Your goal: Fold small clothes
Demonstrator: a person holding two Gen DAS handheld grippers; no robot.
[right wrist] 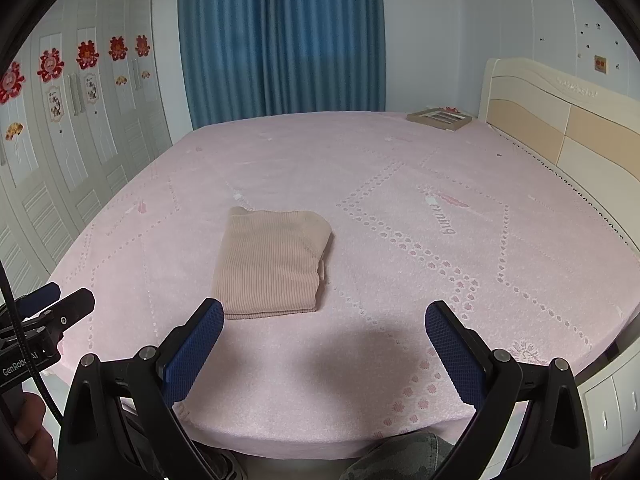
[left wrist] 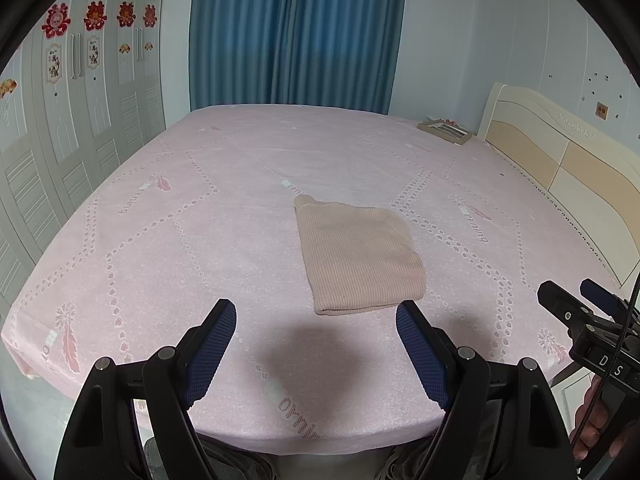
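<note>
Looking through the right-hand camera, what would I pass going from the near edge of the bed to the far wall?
Open tongs → folded pink knit garment → bare stretch of pink bedsheet → flat picture frame at the far corner → blue curtain.

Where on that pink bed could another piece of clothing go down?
Nearly anywhere: bare sheet lies between the folded beige garment and the headboard, and left toward the wardrobe. Only the framed item occupies the far corner.
</note>
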